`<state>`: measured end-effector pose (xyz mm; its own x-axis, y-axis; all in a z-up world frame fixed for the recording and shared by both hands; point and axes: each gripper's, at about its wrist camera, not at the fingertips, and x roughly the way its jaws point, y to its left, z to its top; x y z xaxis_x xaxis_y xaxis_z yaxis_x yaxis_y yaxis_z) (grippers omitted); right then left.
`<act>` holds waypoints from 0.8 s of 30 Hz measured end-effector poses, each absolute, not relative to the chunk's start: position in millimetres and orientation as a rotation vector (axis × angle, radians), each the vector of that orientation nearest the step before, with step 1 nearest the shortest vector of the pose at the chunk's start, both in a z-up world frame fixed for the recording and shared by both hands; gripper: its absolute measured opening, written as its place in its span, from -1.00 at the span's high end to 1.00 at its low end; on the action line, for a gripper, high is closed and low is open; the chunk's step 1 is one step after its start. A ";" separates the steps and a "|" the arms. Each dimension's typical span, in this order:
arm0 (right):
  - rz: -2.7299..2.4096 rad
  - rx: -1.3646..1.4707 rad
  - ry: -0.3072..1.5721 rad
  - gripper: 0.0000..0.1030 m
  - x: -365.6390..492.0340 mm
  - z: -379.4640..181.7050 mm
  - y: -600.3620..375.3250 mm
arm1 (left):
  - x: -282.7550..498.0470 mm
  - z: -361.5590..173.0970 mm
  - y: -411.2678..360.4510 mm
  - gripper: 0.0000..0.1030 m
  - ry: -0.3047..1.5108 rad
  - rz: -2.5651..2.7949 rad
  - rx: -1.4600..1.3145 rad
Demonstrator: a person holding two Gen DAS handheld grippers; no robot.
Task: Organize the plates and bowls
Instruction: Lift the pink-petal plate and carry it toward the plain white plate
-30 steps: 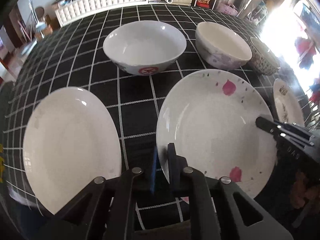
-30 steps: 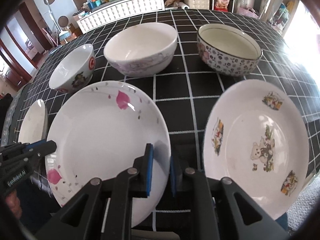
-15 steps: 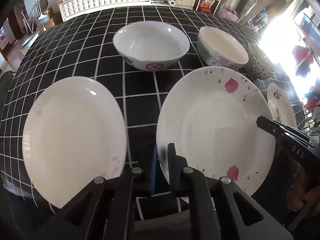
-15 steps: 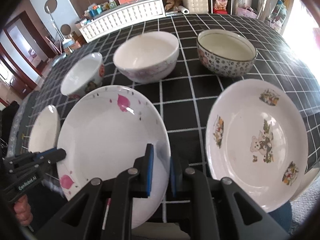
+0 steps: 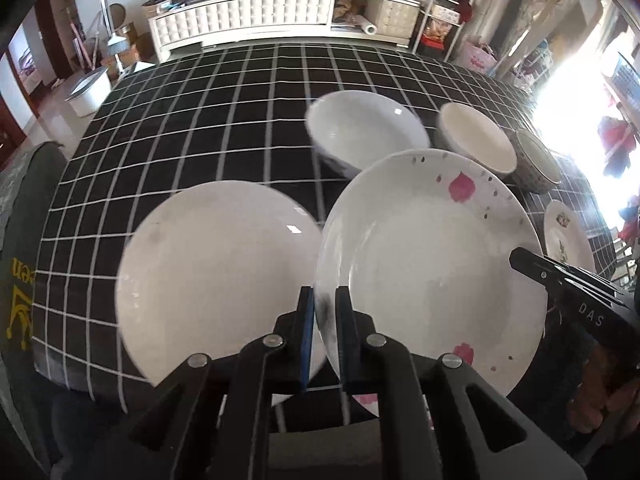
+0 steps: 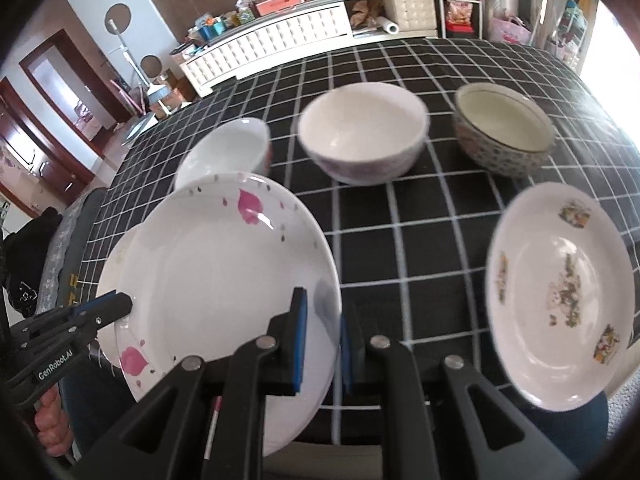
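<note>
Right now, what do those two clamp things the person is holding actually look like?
Both are black plastic tools with two flat fingers lined with blue pads and silver rivets at the joints. The left gripper carries white "GenRobot.AI" lettering on its side; the right gripper shows white letters reading "DAS". No cables or sleeves are visible.

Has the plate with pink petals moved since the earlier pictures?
Yes. The petal plate has lifted and shifted left: it now overlaps the plain white plate and partly hides the bowl behind it.
</note>
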<state>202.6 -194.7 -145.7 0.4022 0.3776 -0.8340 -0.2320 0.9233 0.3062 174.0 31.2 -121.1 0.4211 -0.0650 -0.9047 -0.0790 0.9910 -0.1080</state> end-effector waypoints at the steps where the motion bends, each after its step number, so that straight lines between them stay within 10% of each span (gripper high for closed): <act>1: 0.392 0.145 1.089 0.64 202.2 -144.9 -188.9 | 172.4 -120.1 35.8 0.84 1.136 0.017 -0.138; 24: 0.541 -0.019 1.160 0.64 209.7 -155.6 -57.8 | 139.0 -133.5 161.8 0.84 1.160 0.201 -0.281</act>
